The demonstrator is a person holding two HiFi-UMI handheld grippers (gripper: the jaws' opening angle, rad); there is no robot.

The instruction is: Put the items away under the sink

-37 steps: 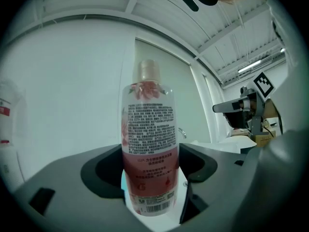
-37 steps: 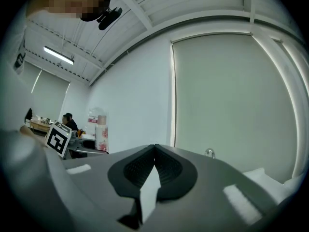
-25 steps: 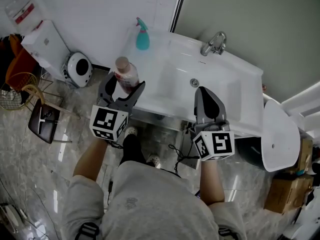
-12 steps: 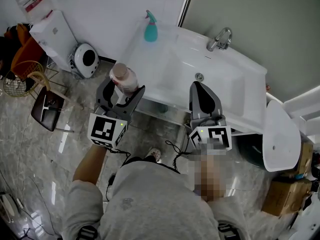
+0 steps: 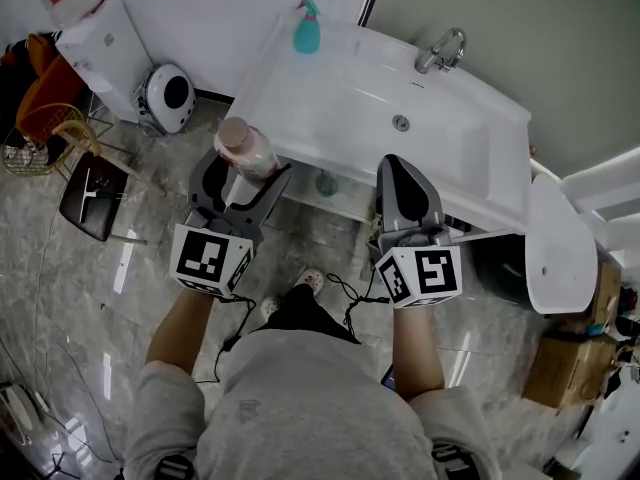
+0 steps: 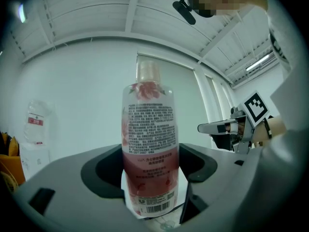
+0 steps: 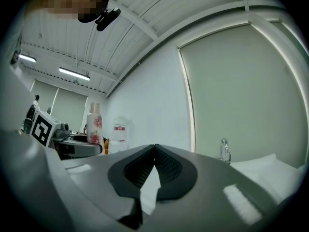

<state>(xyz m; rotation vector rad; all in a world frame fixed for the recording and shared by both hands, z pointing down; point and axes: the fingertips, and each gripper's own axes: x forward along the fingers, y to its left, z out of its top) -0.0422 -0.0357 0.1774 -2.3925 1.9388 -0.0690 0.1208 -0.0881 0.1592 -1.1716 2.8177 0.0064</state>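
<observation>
A clear bottle of pink liquid with a flower label stands upright between the jaws of my left gripper, which is shut on it; in the left gripper view the bottle fills the middle. I hold it in the air just off the front left edge of the white sink. My right gripper is shut with nothing in it, held in front of the sink's front edge; its jaws meet in the right gripper view. A teal spray bottle stands at the sink's back left corner.
The tap and drain are on the sink. A drain pipe shows in the space under the sink. A white round lid is at the right, cardboard boxes beyond it. A robot vacuum, chair and basket stand at the left.
Both grippers have drawn back toward me and away from the sink; the bottle, still held in the left gripper, has come off the sink's edge.
</observation>
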